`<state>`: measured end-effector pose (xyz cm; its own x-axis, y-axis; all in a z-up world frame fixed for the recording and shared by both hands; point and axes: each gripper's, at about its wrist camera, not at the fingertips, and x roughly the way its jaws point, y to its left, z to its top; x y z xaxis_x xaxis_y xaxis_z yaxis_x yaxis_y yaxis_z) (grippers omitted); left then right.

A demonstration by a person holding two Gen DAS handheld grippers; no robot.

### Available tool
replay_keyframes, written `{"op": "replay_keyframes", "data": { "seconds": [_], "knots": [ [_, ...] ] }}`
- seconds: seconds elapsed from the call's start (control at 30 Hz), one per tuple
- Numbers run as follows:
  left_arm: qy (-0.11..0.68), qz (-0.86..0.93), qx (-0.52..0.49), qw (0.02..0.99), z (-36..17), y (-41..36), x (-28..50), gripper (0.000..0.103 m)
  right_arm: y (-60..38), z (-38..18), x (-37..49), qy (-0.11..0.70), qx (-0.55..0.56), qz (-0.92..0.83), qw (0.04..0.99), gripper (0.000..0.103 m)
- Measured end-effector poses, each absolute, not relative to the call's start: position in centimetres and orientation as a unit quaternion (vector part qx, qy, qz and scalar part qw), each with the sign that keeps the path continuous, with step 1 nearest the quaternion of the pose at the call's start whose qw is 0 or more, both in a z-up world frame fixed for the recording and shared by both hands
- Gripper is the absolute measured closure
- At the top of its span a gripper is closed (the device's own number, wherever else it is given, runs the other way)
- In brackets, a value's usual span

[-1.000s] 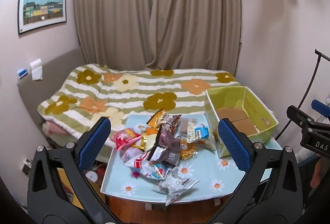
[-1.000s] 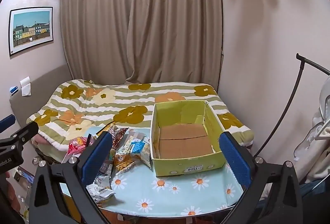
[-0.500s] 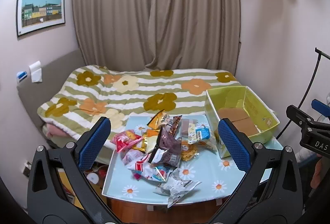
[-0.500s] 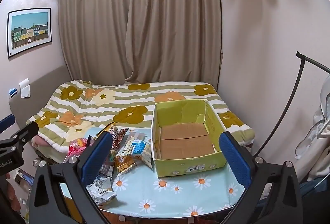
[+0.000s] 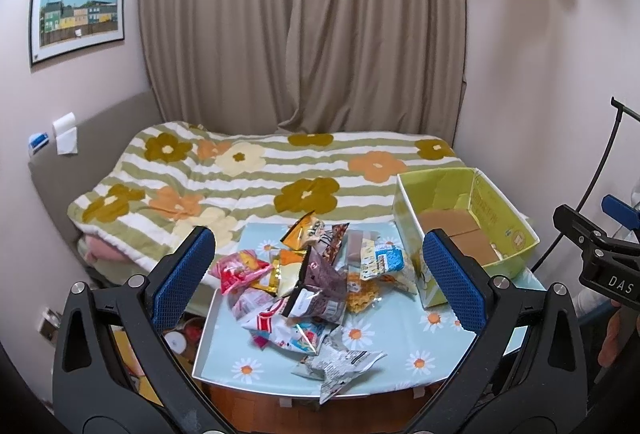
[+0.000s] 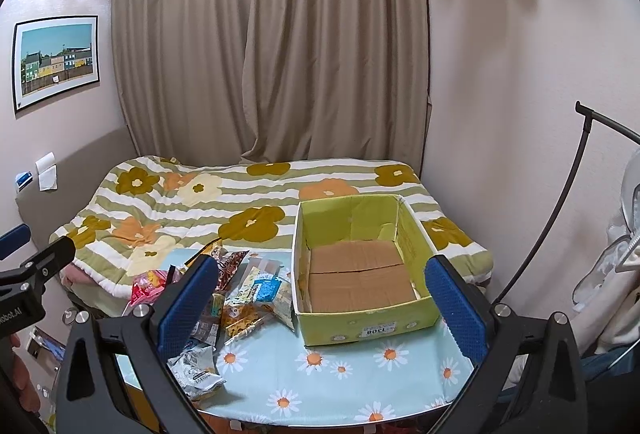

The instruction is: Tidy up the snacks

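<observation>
Nothing is sorted yet: the yellow-green cardboard box (image 6: 362, 266) sits empty at 3 o'clock on the daisy-print table (image 5: 400, 348), the snack packets (image 5: 316, 282) heaped beside it. The left gripper (image 5: 318, 284) and right gripper (image 6: 320, 300) hover spread wide, holding nothing. A silver packet (image 5: 340, 364) overhangs the near edge at 6 o'clock; there is free room above.
</observation>
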<state>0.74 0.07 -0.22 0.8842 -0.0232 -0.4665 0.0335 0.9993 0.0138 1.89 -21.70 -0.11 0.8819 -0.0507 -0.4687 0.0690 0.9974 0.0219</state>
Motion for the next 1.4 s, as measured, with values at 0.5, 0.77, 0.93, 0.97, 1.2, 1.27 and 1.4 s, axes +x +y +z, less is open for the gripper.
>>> {"op": "replay_keyframes", "data": {
  "seconds": [0.5,0.77,0.93,0.97,1.2,1.27,1.4],
  "knots": [
    [0.242,-0.012,0.007,0.970,-0.11,0.39,1.12,0.000,-21.55,-0.21,2.07,0.244,0.019,-0.031,0.969,0.001],
    [0.249,-0.012,0.006,0.968,-0.18,0.34,1.48,0.000,-21.25,-0.44,2.13,0.245,0.018,-0.029,0.969,0.001],
    [0.249,-0.013,0.006,0.968,-0.20,0.26,1.53,0.000,-21.22,-0.43,2.19,0.245,0.019,-0.029,0.969,0.001],
    [0.249,-0.012,0.006,0.968,-0.21,0.25,1.55,0.000,-21.22,-0.41,2.18,0.245,0.019,-0.029,0.969,0.001],
    [0.250,-0.013,0.006,0.968,-0.26,0.13,1.63,0.000,-21.33,-0.32,2.26,0.246,0.020,-0.028,0.969,0.001],
    [0.250,-0.013,0.006,0.968,-0.24,0.17,1.61,0.000,-21.20,-0.40,2.26,0.246,0.019,-0.029,0.969,0.001],
    [0.250,-0.013,0.005,0.968,-0.24,0.14,1.64,0.000,-21.35,-0.34,2.31,0.246,0.020,-0.028,0.969,0.001]
  ]
}}
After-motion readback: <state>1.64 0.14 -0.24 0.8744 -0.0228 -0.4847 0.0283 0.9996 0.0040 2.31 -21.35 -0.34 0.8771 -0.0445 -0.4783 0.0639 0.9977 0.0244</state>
